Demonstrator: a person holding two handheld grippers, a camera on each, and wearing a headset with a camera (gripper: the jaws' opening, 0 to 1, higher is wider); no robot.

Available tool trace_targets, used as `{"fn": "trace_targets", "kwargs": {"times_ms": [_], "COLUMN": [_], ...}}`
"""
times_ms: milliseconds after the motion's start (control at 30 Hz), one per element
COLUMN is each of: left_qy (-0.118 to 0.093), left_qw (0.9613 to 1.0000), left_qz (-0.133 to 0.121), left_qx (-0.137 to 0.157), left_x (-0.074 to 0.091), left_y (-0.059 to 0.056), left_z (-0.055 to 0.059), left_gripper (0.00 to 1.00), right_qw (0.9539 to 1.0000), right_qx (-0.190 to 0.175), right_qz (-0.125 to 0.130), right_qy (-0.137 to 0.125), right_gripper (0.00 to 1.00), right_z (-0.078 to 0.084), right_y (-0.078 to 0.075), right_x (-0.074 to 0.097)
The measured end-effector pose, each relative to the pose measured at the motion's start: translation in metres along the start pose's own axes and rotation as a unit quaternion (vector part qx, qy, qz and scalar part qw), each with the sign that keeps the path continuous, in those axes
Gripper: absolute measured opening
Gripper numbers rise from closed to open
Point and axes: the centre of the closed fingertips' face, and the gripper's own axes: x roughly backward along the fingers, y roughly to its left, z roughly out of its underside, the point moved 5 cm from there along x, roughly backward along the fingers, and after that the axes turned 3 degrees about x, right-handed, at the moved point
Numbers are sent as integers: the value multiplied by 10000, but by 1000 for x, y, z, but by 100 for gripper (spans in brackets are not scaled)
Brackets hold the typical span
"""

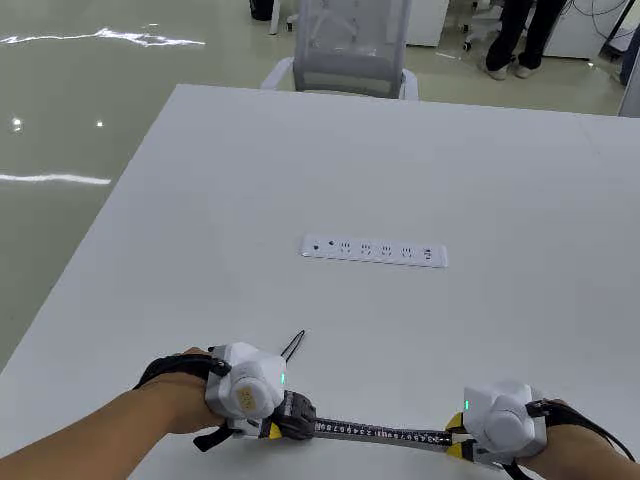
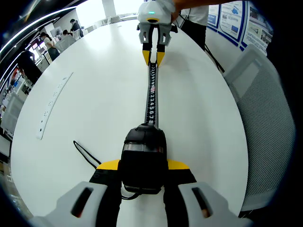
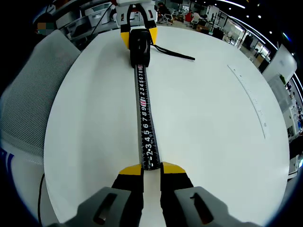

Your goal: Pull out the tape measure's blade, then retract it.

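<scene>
Noting the tape measure [image 1: 295,415] sitting at the near edge of the white bench [image 1: 300,170], strung between the 2 tools. Seeing a chunky black case [image 2: 144,158] with a glossy panel on its upper face. Seeing a thin black wrist loop [image 2: 85,153] trailing from 1 side onto the bench. Seeing the blade [image 3: 144,118] drawn out: narrow, dark, printed with white numerals, with a red mark partway along and the low digits at the free end.

Reading the long axis as running left to right across the head view, roughly parallel to the bench's near edge. Finding the case at the left end with its mouth pointing right, and the blade tip at the right end. Watching the blade running straight and low over the bench; cannot tell whether touching along its length.

Clamping the case from both sides with the left tool [image 2: 144,165], yellow tips pressing against its flanks. Pinching the blade's tip with the right tool [image 3: 151,169], jaws drawn nearly together around it.

Spotting a white power strip [image 1: 375,250] further out on the bench, well apart from the tape measure. Spotting a grey mesh chair [image 1: 350,45] beyond the far edge.
</scene>
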Motion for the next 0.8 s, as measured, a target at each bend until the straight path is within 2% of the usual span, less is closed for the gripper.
{"fn": "trace_targets", "kwargs": {"times_ms": [800], "left_qy": [-3], "left_qw": [10000], "left_qz": [10], "left_qx": [1], "left_x": [0], "left_y": [0], "left_z": [0], "left_gripper": [30], "right_qw": [10000], "right_qx": [-81], "right_qz": [51], "right_qy": [-2], "right_gripper": [10], "right_z": [9], "right_y": [-1], "right_x": [5]}}
